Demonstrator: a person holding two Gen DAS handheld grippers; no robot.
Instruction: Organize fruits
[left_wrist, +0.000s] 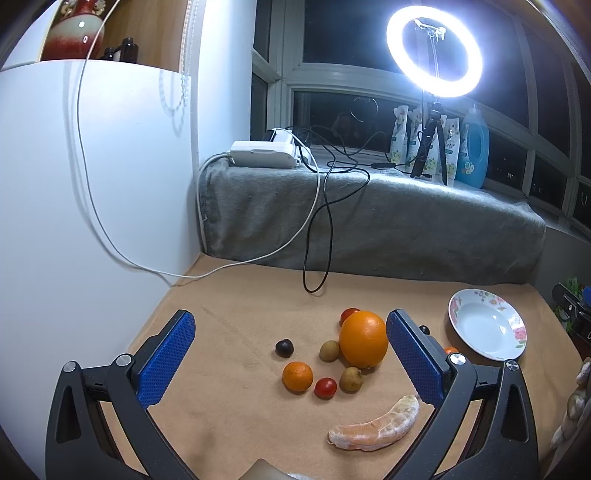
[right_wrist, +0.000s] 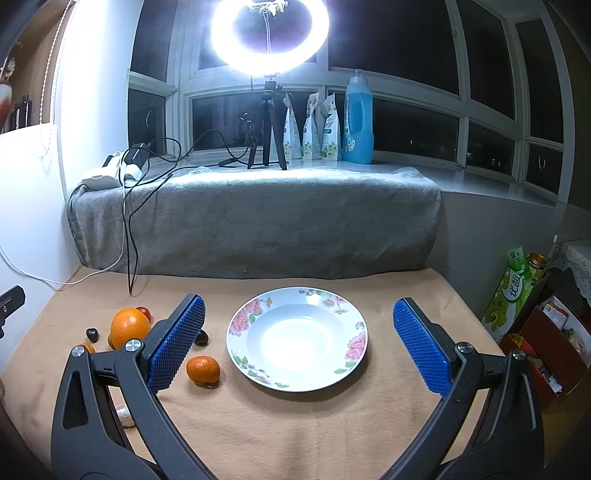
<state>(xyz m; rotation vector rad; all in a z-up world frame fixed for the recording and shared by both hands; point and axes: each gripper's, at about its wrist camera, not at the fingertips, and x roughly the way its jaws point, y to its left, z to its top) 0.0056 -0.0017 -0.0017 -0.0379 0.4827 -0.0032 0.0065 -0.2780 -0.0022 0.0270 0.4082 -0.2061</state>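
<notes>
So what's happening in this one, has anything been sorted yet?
Nothing yet. A person holds two claws over a tan tabletop, both open and holding nothing. The left claw hovers over loose fruit: a big orange, a small mandarin, cherry tomatoes and a peeled segment. The right claw faces the flowered plate, which has no fruit on it.

Large orange (left_wrist: 364, 339) amid small fruits on tan cloth — floral plate (right_wrist: 242, 323) empty, upright.
</notes>
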